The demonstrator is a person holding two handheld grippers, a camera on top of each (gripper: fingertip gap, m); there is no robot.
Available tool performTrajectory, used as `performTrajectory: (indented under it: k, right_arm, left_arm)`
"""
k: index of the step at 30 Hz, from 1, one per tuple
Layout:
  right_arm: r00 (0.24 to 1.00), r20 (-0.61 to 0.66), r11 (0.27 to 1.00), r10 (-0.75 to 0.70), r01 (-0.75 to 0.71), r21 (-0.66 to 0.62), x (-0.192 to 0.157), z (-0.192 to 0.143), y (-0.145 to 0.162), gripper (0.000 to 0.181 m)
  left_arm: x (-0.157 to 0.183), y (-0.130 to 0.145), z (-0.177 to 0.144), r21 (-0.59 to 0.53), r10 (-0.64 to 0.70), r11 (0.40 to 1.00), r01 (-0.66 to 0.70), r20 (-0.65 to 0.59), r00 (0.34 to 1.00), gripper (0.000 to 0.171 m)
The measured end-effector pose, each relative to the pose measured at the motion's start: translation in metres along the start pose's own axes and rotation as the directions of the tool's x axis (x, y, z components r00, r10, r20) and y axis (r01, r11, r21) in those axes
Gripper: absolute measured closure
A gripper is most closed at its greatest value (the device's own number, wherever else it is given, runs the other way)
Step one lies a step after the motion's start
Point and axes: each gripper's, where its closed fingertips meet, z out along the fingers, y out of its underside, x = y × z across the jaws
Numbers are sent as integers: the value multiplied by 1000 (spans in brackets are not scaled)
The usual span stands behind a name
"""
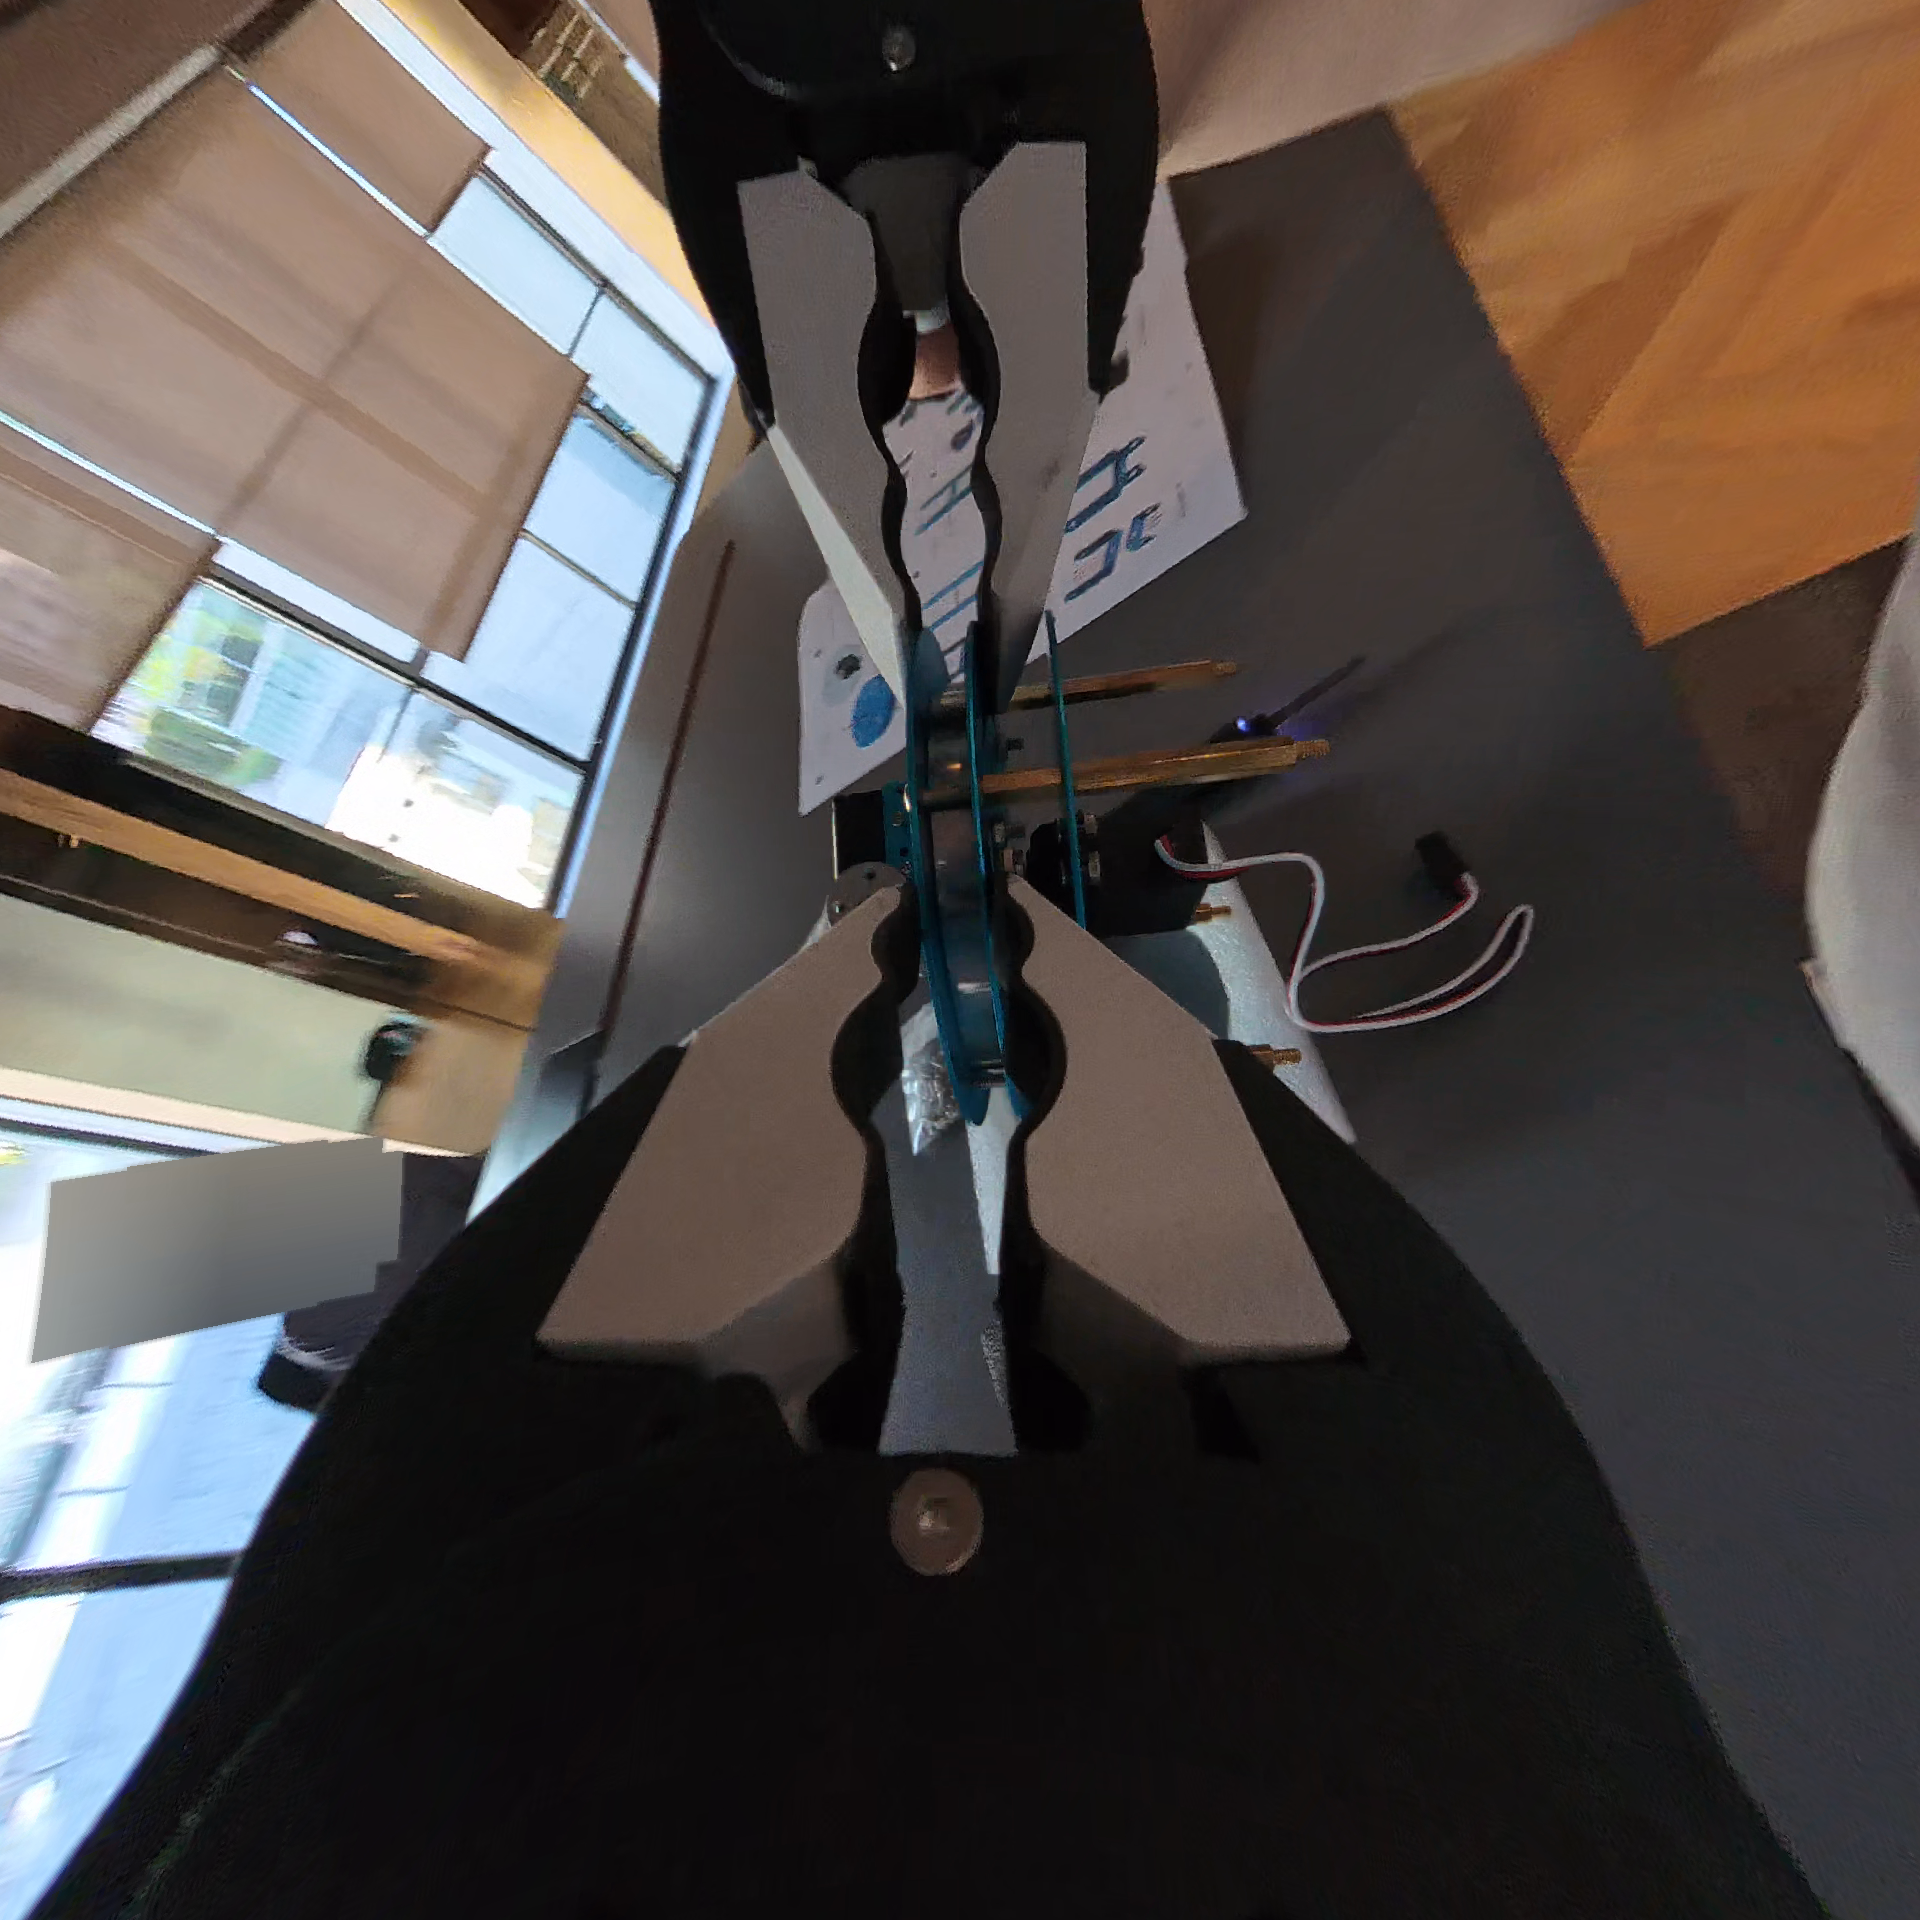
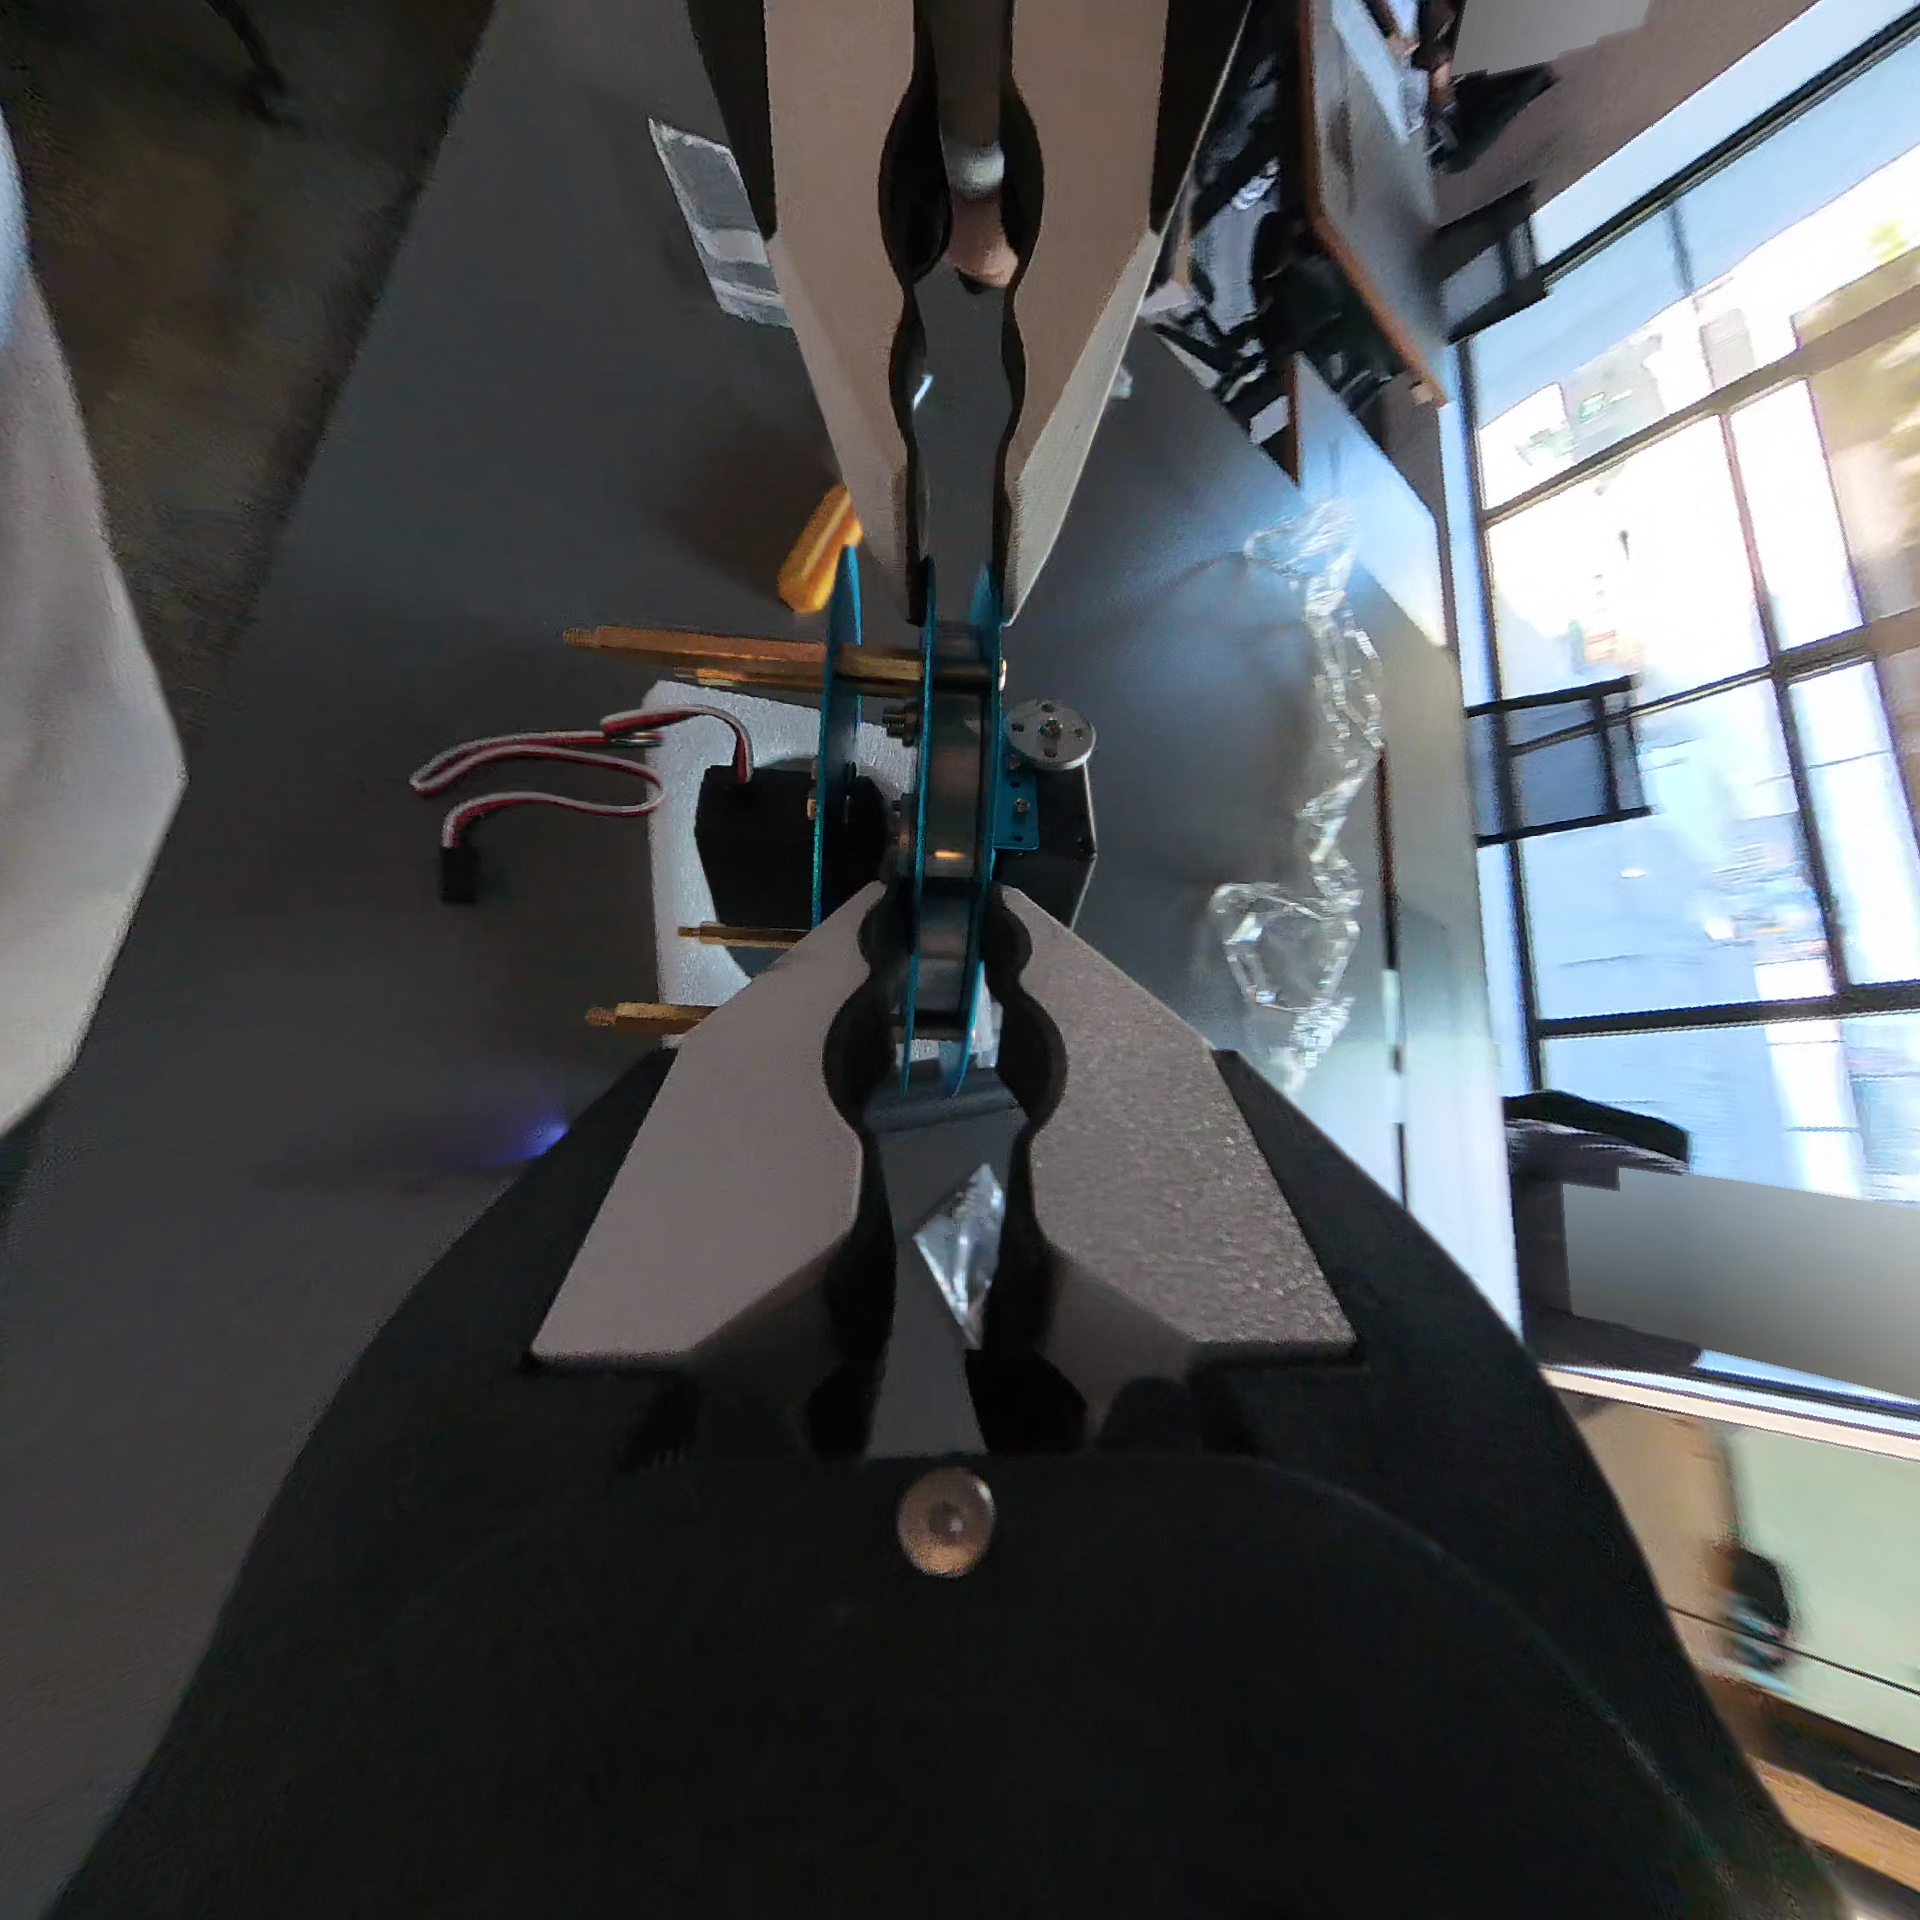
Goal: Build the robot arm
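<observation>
A small assembly [image 1: 975, 748] of blue round metal plates on brass standoffs [image 1: 1143, 764], with a black servo [image 1: 1091, 862] and its red, white and black wire [image 1: 1382, 966], is held on edge above the grey table. My left gripper [image 1: 966, 904] is shut on the plates from one side. My right gripper [image 2: 940, 904] is shut on the same assembly [image 2: 951, 769] from the opposite side. Each gripper shows at the top of the other's view, its tips on the plates' far rim.
A white foam block [image 2: 675, 862] lies under the assembly on the dark grey table [image 1: 1558, 1039]. A printed sheet [image 1: 1164, 457], a yellow tool handle [image 2: 821, 561], crumpled clear plastic [image 2: 1309, 779] and a small bag of screws [image 1: 930, 1091] lie around. Windows lie beyond the table edge. Spacing between my two grippers at the tips: around 5 cm.
</observation>
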Motion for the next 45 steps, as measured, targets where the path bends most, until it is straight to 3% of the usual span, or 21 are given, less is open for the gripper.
performTrajectory:
  k: [23, 35, 45]
  right_arm:
    - [947, -174, 962, -270, 257, -94, 28, 7, -21, 170]
    - [908, -205, 924, -365, 328, -194, 35, 22, -16, 170]
    - [877, -258, 911, -405, 365, -190, 43, 6, -47, 170]
  left_arm:
    - [-23, 5, -18, -130, 175, 980, -152, 180, 968, 161]
    - [-29, 27, -16, -155, 211, 972, -177, 240, 948, 161]
    - [-38, -1, -40, -132, 242, 969, -210, 307, 921, 161]
